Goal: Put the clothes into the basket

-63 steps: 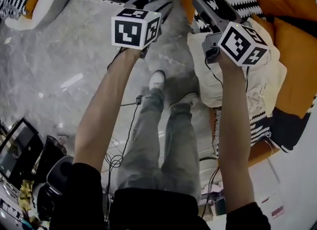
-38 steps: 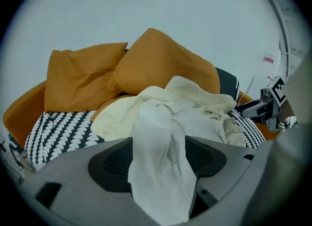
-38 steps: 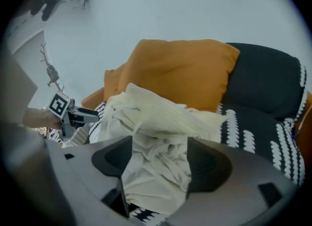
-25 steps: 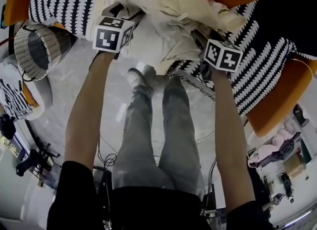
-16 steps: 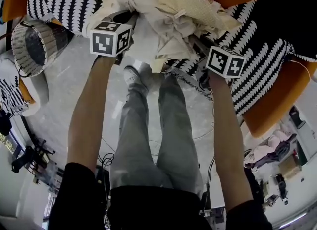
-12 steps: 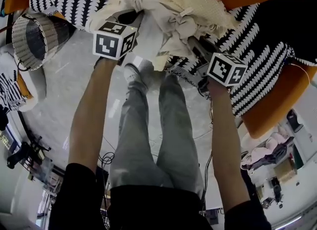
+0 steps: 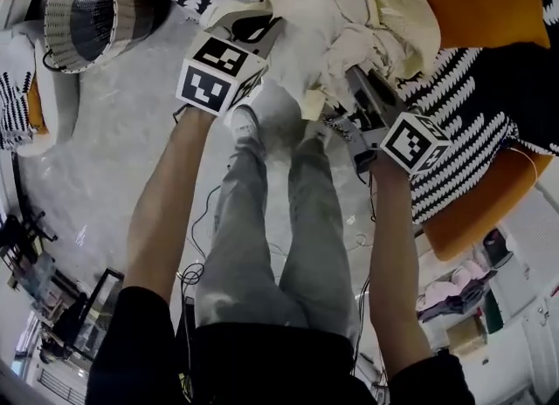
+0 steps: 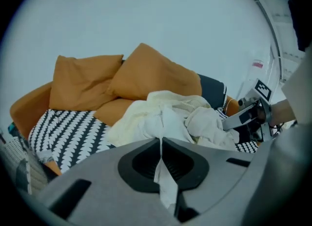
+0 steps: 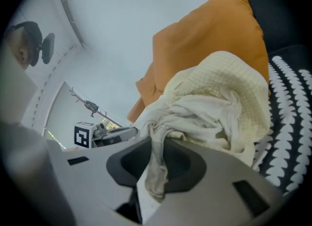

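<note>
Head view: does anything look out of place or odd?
Nothing spilled or damaged. The cream clothes lie crumpled on the sofa, pinched by the left gripper and the right gripper. Loose cables trail beside the person's feet.

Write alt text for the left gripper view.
The left gripper is shut on a thin fold of a cream garment. The rest lies heaped in front of orange cushions, with a black-and-white patterned throw to its left.
</note>
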Motion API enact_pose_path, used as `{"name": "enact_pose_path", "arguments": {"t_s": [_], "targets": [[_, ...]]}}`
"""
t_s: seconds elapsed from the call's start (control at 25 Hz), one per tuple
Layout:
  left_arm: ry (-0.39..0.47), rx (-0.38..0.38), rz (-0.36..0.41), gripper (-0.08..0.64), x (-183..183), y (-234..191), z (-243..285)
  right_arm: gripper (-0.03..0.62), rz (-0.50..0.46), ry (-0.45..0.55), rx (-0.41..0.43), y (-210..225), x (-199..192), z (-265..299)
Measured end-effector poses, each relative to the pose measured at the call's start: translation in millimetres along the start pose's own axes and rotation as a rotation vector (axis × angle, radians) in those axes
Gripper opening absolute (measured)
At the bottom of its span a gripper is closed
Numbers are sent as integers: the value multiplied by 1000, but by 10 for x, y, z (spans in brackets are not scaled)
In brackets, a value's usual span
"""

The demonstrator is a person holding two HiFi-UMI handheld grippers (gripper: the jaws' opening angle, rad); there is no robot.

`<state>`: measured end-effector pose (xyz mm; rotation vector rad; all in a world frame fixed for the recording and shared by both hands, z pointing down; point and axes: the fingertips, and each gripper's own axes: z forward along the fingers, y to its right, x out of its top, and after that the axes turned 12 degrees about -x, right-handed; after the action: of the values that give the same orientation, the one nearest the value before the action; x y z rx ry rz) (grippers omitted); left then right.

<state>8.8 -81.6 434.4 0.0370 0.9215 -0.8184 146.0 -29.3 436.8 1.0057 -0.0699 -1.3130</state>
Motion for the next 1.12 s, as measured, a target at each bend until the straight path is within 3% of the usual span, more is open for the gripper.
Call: {"name": "enact_pose_path", "arguments": {"t_s": [0.16, 0.68, 0.96, 1.12], "targets": [[57, 85, 3, 14, -12, -57, -547, 74, -55, 25, 82, -539, 25, 34], [250, 447, -186, 14, -703, -1185, -2913, 74, -292, -41, 369, -3069, -330, 1132], [322, 571, -203, 14, -899, -1898, -4120, 74, -387, -64, 473, -4498, -580, 1815], [336, 610, -209, 14, -981, -2242, -4587, 75, -415, -81, 499, -5014, -661, 2121]]}}
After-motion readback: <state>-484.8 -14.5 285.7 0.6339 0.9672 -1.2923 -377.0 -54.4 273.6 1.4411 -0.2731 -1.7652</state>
